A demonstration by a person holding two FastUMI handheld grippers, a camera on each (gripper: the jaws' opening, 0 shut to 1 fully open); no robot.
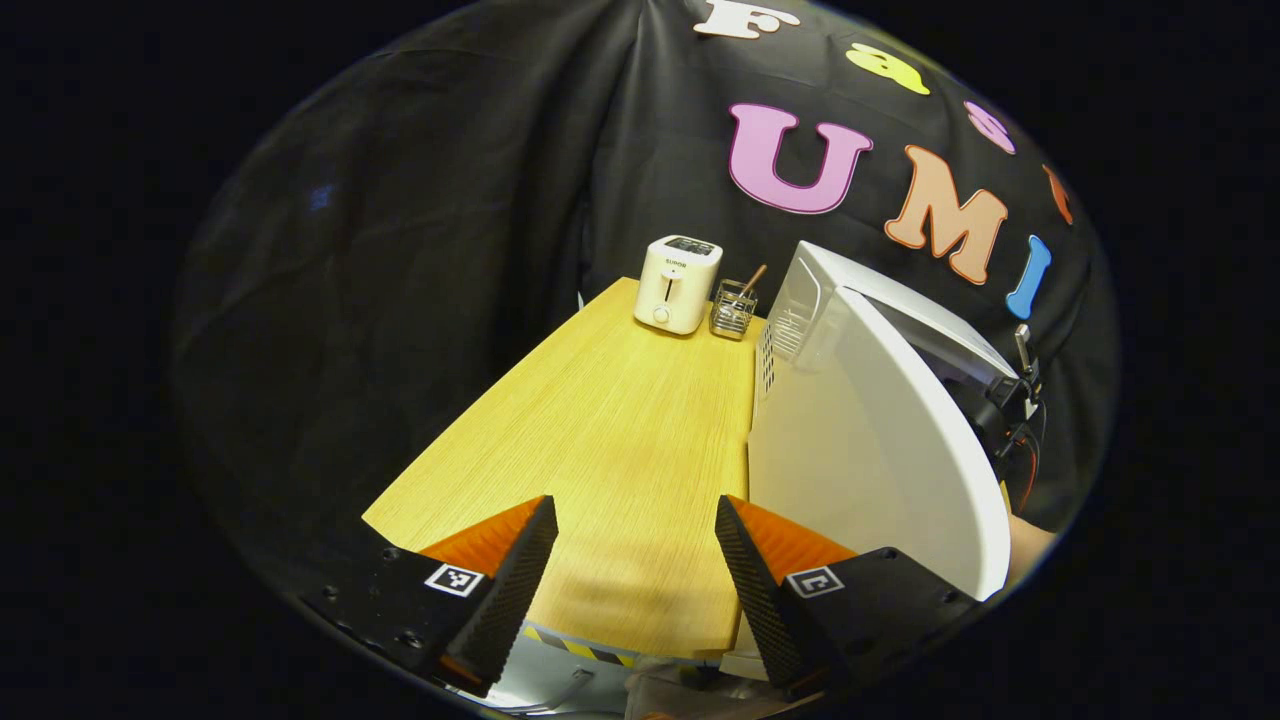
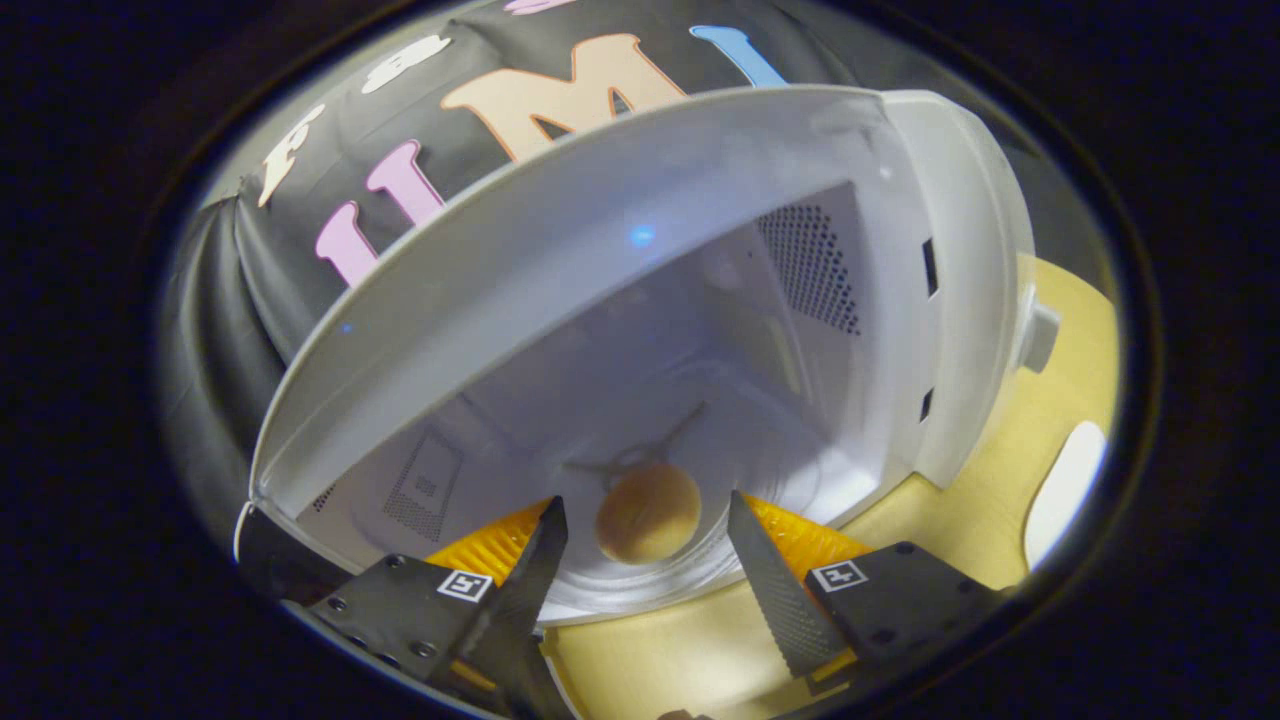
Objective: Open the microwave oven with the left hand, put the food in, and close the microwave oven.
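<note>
The white microwave point(image 1: 800, 300) stands on the right of the wooden table, and its door point(image 1: 880, 450) is swung open toward me. My left gripper point(image 1: 635, 510) hovers open over the table just left of that door, with nothing between its fingers. In the right gripper view I look into the lit microwave cavity point(image 2: 700, 330). A round tan bun point(image 2: 648, 515) lies on the glass turntable point(image 2: 700, 575) inside. My right gripper point(image 2: 645, 505) is open at the cavity's mouth, one finger on each side of the bun without touching it. The right gripper point(image 1: 1012, 400) also shows beyond the door's edge.
A white toaster point(image 1: 677, 283) and a small wire basket point(image 1: 733, 308) with a brown utensil stand at the far end of the wooden table point(image 1: 610, 430). The microwave's knob point(image 2: 1040, 335) sticks out on its right side. A white object point(image 2: 1065, 490) lies on the table further right.
</note>
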